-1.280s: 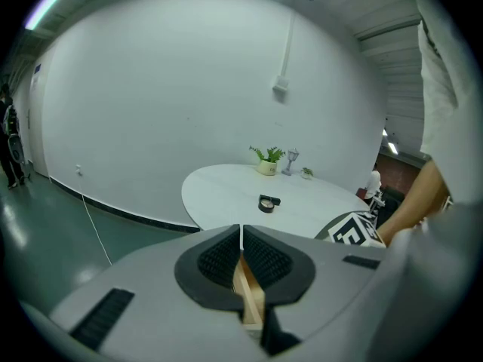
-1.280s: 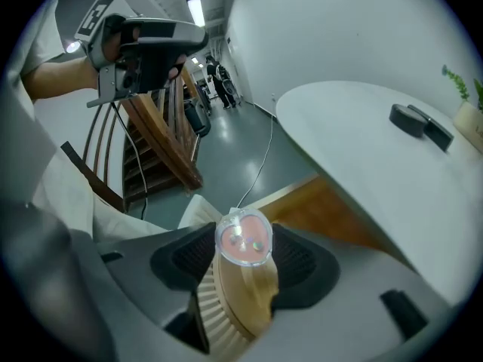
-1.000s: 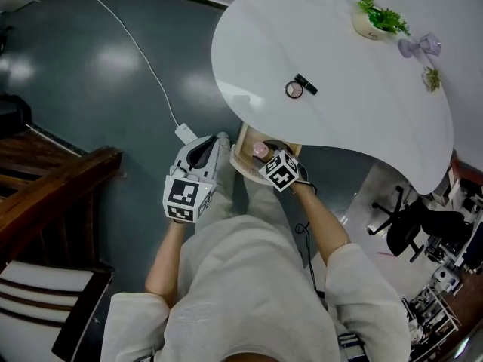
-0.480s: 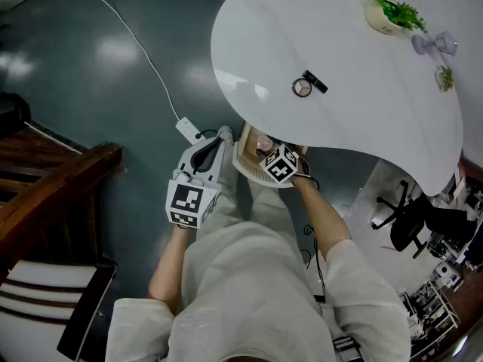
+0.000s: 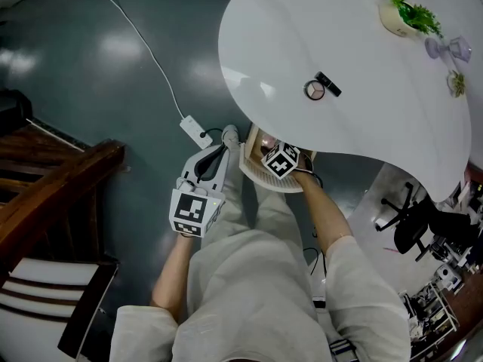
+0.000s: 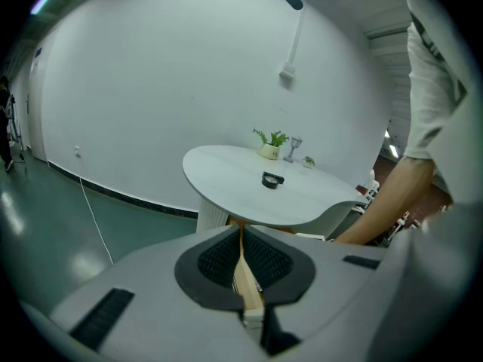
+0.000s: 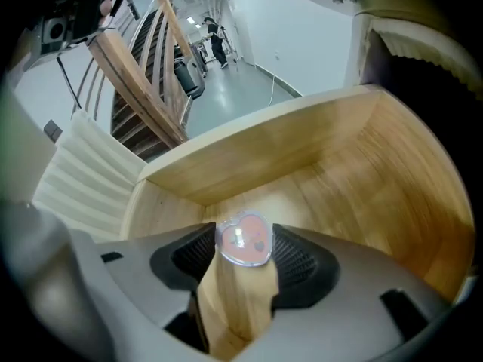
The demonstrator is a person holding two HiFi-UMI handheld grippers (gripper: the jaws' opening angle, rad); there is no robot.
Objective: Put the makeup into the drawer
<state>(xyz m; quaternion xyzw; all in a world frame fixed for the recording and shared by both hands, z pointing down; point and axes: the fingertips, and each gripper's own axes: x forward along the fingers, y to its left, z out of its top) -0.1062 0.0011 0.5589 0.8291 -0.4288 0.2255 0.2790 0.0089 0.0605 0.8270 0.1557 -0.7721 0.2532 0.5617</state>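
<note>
My right gripper (image 7: 243, 253) is shut on a pink heart-shaped compact (image 7: 244, 237) and holds it low inside the open wooden drawer (image 7: 332, 187). In the head view only its marker cube (image 5: 281, 160) shows, over the drawer (image 5: 256, 143) under the white table (image 5: 362, 44). My left gripper (image 5: 226, 136) hangs just left of the drawer with its jaws shut. A thin strip of wood shows in the slit between its pads (image 6: 220, 261); I cannot tell whether it is pinched. A round compact (image 5: 314, 90) and a black lipstick (image 5: 328, 84) lie on the tabletop.
A white power strip (image 5: 195, 130) with its cable lies on the dark floor left of the drawer. Wooden stairs (image 5: 53, 179) stand at the left and an office chair (image 5: 411, 228) at the right. A potted plant (image 5: 404, 15) and a glass (image 5: 445, 48) sit at the table's far side.
My right gripper has sunk further into the drawer with the heart compact still held. The left gripper has dropped a little beside the drawer.
</note>
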